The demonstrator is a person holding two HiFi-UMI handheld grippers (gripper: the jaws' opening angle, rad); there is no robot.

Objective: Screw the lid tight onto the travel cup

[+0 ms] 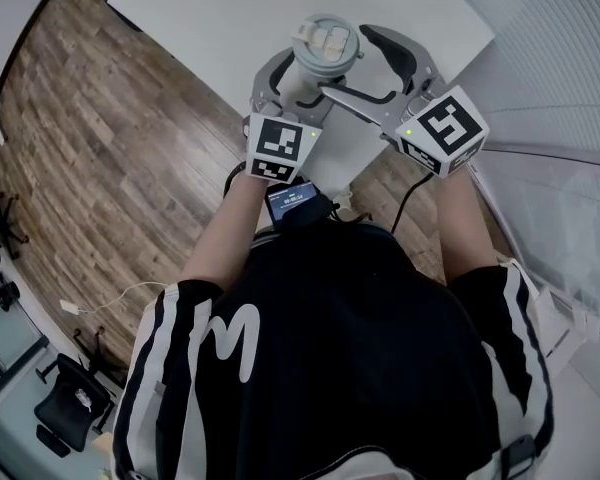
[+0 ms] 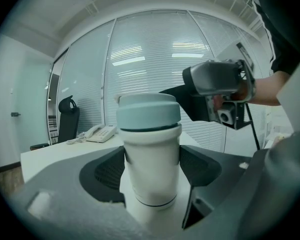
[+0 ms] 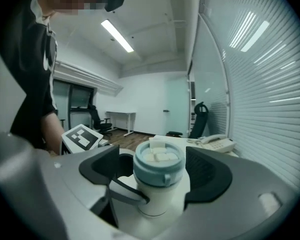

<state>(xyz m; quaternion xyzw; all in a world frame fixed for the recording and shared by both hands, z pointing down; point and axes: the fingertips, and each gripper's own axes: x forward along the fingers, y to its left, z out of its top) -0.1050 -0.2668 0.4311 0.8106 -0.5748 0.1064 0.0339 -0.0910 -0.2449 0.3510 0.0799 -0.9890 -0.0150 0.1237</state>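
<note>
Looking down past forearms point(image 1: 220, 238), both stretched out front, side by side. Got left gripper point(image 2: 152, 169) clamped on cup point(image 2: 151, 134) body, pads snug both sides, held low. Got right gripper point(image 3: 155, 169) higher, coming in from right, jaws wide open round lid point(image 3: 159, 163), not pinching. Lid sitting on cup, upright over table point(image 1: 210, 18). Phone point(image 2: 101, 132), chair point(image 2: 67, 119) way back.
</note>
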